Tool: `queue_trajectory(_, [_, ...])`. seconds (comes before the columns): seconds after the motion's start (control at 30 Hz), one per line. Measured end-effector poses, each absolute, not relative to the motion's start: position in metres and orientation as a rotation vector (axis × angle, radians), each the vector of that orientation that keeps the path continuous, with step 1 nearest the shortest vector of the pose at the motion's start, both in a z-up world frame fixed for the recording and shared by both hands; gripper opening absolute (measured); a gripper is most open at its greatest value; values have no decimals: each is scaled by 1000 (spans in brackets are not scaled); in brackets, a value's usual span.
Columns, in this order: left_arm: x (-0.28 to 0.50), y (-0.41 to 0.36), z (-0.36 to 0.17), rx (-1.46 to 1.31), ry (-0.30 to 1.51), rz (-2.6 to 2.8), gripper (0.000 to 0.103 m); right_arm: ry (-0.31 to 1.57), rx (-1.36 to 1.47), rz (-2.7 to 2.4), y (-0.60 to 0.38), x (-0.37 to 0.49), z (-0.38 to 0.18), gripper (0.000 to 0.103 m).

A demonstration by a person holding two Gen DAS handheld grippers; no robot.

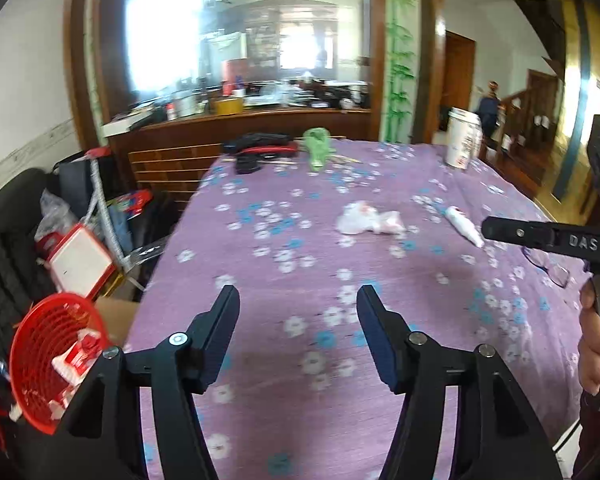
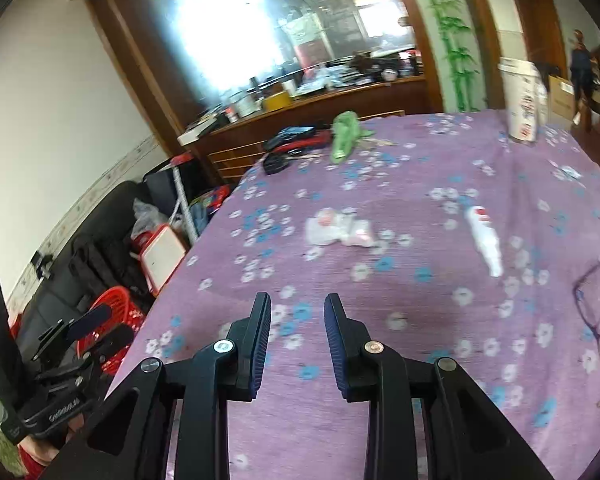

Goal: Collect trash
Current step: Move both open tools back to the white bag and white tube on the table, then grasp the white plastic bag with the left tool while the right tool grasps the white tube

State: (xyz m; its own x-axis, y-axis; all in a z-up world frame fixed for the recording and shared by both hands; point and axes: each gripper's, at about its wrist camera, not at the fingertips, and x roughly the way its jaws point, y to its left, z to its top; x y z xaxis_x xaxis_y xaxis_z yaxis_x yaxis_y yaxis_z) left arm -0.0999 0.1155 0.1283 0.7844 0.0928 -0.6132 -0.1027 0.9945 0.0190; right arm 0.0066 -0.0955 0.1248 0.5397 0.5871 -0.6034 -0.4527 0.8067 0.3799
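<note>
A crumpled white plastic bag lies in the middle of the purple flowered tablecloth; it also shows in the right wrist view. A white squeezed tube lies to its right, also in the right wrist view. A red mesh basket with red-white scraps hangs at the table's left edge, also in the right wrist view. My left gripper is open and empty over the near tablecloth. My right gripper is open and empty, with a narrower gap.
A white paper cup stands at the far right. A green crumpled bag and black-red items lie at the far edge. Eyeglasses lie on the right. Clutter and a black sofa fill the floor on the left.
</note>
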Motion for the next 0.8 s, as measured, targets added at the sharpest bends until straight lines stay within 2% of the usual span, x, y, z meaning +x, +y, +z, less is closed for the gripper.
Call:
queue_trajectory(0.1, [-88, 98, 128, -1, 685, 64, 61, 789, 212, 581, -118, 18, 122, 31])
queue_trajectory(0.23, [-72, 81, 126, 14, 723, 23, 65, 792, 272, 519, -149, 34, 121, 40])
queue_trajectory(0.3, [-63, 81, 125, 14, 745, 14, 68, 798, 304, 490, -164, 45, 119, 40])
queue_trajectory(0.53, [-22, 97, 123, 3, 819, 35, 69, 884, 403, 348, -213, 101, 96, 41])
queue_trajectory(0.8, [38, 97, 118, -8, 881, 29, 69, 975, 378, 300, -204, 159, 53, 41])
